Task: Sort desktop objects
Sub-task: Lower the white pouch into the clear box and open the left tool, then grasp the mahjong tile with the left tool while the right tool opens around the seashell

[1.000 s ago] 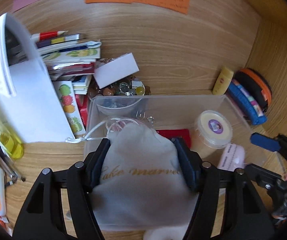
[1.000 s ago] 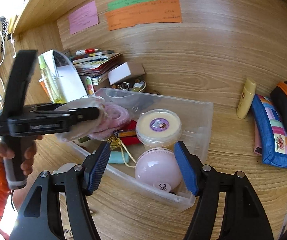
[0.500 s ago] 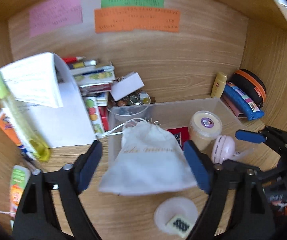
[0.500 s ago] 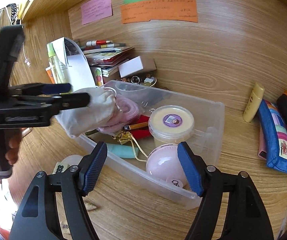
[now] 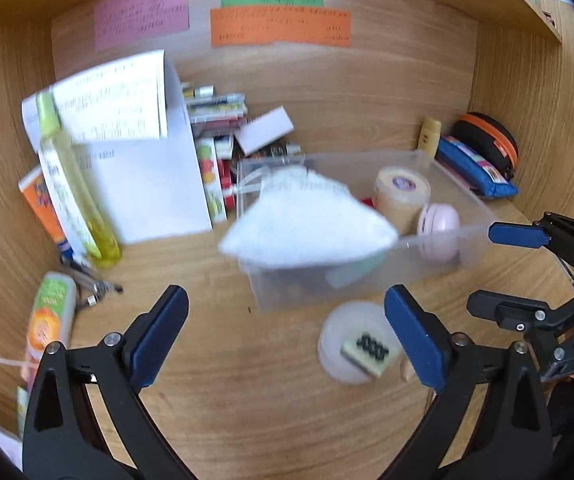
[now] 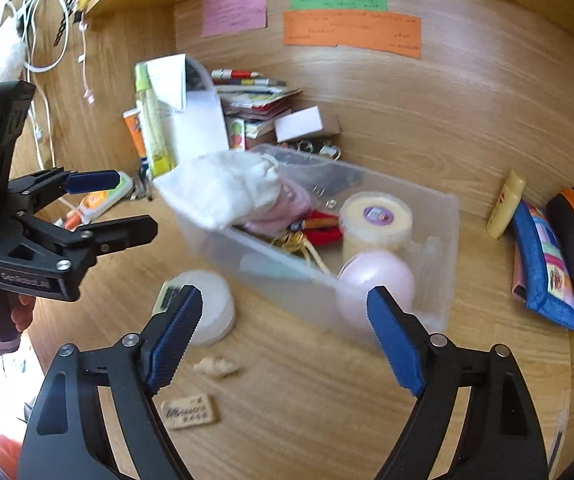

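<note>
Left wrist view is showing our left gripper (image 5: 285,328) hanging over bare wood of the table (image 5: 247,380), its jaws opening wide with nothing between them. Ahead of it the white drawstring pouch (image 5: 307,216) is lying draped over the near left corner of the clear plastic bin (image 5: 467,248), partly inside and partly over the rim. In the bin we are also seeing a cream round tub (image 5: 401,196) and a pink round case (image 5: 439,224) just beside it. A white round lid (image 5: 357,340) with a small tag on it is sitting on the table just in front of the bin.

From the right wrist view, our right gripper (image 6: 283,330) is pointing at the bin's near wall, its jaws opening too and empty. The pouch (image 6: 223,188) is resting on the bin's left end. A blue pencil case (image 6: 543,260) and a small yellow bottle (image 6: 505,210) are lying well apart to the right, and a little wooden tag (image 6: 191,412) is lying on the table near us.
</note>
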### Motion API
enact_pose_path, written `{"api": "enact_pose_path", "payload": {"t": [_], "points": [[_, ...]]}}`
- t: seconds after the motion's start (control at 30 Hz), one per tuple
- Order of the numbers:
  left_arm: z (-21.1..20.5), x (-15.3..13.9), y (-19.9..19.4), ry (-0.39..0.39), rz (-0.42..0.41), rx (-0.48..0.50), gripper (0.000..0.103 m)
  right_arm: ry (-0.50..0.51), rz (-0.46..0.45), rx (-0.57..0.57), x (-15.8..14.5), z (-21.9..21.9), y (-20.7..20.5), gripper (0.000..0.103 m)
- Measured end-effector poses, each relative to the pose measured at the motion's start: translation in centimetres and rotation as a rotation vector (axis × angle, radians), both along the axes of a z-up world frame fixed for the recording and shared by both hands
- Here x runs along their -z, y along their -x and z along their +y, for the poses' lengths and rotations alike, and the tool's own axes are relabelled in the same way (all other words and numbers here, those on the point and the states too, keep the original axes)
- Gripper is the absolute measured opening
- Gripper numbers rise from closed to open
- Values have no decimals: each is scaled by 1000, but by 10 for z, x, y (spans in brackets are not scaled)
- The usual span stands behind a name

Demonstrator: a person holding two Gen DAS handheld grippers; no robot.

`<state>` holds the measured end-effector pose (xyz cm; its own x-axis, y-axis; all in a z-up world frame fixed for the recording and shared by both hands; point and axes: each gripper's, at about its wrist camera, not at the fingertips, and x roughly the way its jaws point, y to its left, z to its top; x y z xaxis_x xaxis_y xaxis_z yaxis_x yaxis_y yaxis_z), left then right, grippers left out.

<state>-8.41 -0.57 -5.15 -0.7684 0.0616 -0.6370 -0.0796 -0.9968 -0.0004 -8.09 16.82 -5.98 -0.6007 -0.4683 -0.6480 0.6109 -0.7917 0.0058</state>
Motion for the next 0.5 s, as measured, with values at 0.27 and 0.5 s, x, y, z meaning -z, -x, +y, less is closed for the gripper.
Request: {"api": "enact_pose_path", "payload": {"t": [0.27,0.5], "points": [[-4,23,-18,-39,-47,7,100,-46,-67,2,31,-9,-15,82],[-7,32,-28,-70,-50,30,100,-98,-142,-50,58,-31,-16,73]]}}
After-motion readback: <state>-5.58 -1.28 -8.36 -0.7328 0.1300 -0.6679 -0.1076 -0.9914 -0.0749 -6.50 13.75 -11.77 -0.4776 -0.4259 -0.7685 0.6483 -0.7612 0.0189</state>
